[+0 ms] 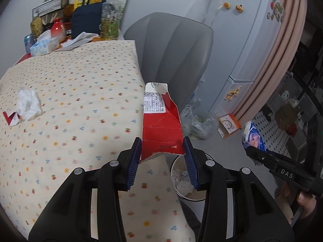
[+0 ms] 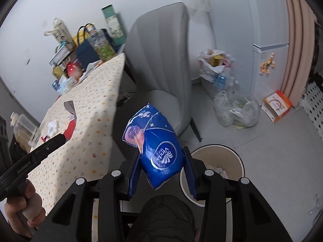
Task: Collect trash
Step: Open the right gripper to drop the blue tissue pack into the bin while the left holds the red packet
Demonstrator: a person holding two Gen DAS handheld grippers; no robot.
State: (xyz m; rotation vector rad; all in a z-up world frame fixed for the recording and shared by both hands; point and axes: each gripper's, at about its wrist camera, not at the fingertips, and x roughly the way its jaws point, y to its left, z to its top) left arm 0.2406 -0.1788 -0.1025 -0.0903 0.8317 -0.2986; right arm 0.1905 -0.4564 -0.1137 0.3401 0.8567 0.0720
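Trash in both claws — round cream waste bin [image 2: 212,169] just below.
My left gripper [image 1: 162,151] pinches a torn red carton [image 1: 161,127], my right gripper [image 2: 161,167] a crumpled blue tissue wrapper [image 2: 159,149]; next, centre over the bin and release.

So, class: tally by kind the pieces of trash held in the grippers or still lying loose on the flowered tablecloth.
Red carton pieces: 2, one in the left gripper, a torn scrap on the cloth
Blue Vinda tissue wrapper: 1, in the right gripper
Crumpled white tissue: 1
Total: 4
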